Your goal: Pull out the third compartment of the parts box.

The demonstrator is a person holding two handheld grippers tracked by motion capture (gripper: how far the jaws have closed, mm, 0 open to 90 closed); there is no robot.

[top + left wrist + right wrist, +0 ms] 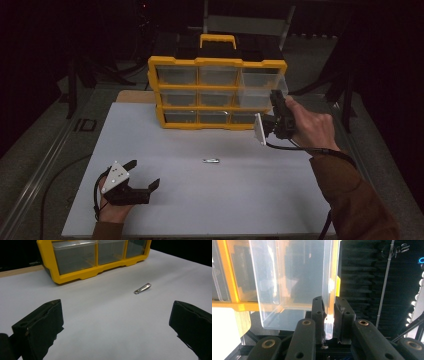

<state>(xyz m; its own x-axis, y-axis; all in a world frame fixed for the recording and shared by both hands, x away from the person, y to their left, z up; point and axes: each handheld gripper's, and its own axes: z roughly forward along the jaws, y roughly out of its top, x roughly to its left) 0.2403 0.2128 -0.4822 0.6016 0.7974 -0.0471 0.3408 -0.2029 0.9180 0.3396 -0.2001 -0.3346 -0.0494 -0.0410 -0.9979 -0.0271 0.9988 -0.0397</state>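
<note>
White bench [200, 200], yellow organizer [217, 92] standing at twelve o'clock. Top-right clear drawer [294, 285] pulled out at one o'clock, its wall pinched by right gripper [329, 315]. Left gripper [142, 175] at seven o'clock, spread wide, holding nothing. Nail clipper [211, 160] lying at centre.

yellow organizer [217, 92] with clear drawers stands at far edge of white board [200, 200]. right gripper [278, 107] grips the wall of a clear drawer [260, 87] pulled out at upper right. left gripper [142, 175] rests near front left, jaws spread apart. small metal nail clipper [211, 160] lies mid-board.
</note>
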